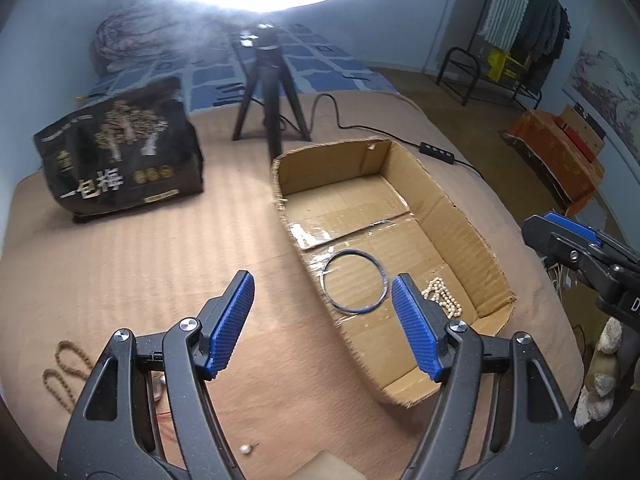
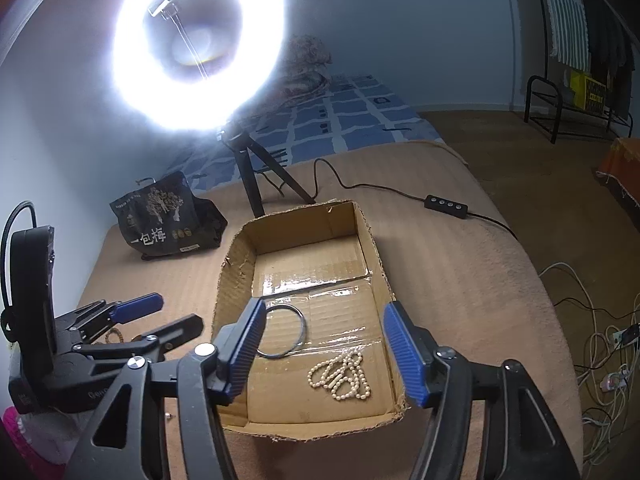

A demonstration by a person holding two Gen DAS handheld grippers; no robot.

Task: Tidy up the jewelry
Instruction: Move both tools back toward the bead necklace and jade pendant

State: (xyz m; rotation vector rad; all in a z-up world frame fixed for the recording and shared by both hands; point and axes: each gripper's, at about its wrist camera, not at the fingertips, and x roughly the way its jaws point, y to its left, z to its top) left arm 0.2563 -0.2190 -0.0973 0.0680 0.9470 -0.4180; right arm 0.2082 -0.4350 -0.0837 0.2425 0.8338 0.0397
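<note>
An open cardboard box [image 2: 236, 264] lies on the tan bedspread. Inside it rest a thin dark bangle [image 2: 302, 328] and a heap of pearl necklace [image 2: 340, 376]. My right gripper [image 2: 325, 320] hovers open over the box's near end, with nothing between its blue pads. My left gripper [image 1: 322, 292] is also open and empty, above the box's left wall [image 1: 280, 184], with the bangle [image 1: 356, 253] and the pearls [image 1: 442, 298] beyond it. A brown bead bracelet [image 1: 64, 368] and a small pearl piece [image 1: 245, 449] lie on the bedspread near the left gripper.
A black snack bag [image 1: 120, 160] stands at the back left. A ring light [image 2: 200, 44] on a black tripod [image 1: 272, 92] stands behind the box, its cable and switch [image 2: 446, 202] trailing right. Cords [image 2: 600, 344] lie on the floor at the right.
</note>
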